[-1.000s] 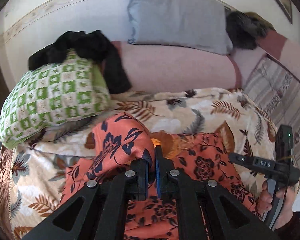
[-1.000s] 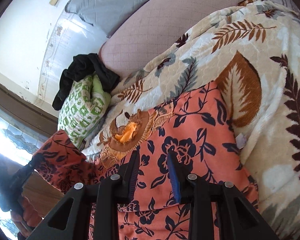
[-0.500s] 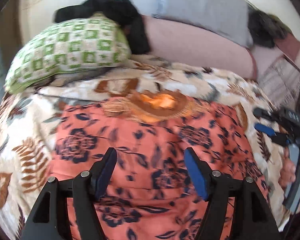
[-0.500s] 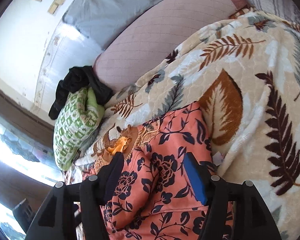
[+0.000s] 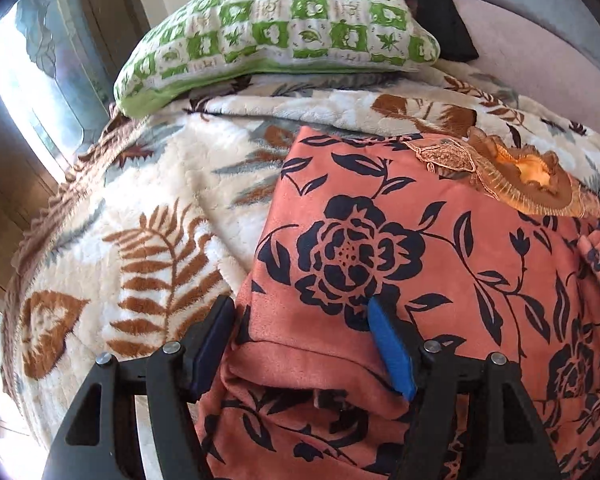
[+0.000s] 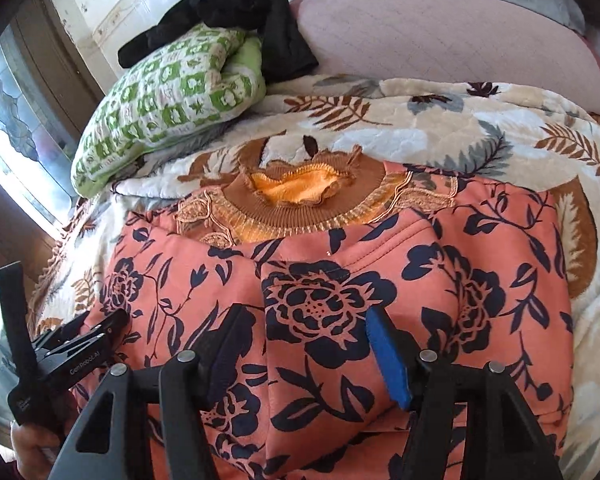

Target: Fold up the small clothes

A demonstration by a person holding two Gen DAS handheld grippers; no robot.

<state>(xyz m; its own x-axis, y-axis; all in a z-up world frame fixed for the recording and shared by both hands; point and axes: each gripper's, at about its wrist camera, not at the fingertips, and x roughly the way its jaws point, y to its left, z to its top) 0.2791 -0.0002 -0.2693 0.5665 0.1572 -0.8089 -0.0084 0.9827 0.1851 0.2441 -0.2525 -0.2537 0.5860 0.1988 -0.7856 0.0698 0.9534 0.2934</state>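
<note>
A small coral top with dark blue flowers (image 5: pixel 440 264) lies on the bed, its brown and orange collar (image 5: pixel 536 180) at the far end. Both sides are folded inward and meet near the middle (image 6: pixel 260 268). My left gripper (image 5: pixel 300 344) is open, its jaws wide apart over the top's near left edge, holding nothing. My right gripper (image 6: pixel 308 352) is open over the top's near middle, holding nothing. The left gripper's body also shows at the lower left of the right wrist view (image 6: pixel 72 352).
The top lies on a cream blanket with brown leaf print (image 5: pixel 148 248). A green and white checked pillow (image 5: pixel 276 36) with a black garment (image 6: pixel 236 12) on it lies at the far left. A pink bolster (image 6: pixel 440 36) runs along the back. A window is at the left.
One second ago my left gripper was shut on a fold of the top. It has let go, opened wide and moved to the near left edge. My right gripper opened wider and turned to face the collar.
</note>
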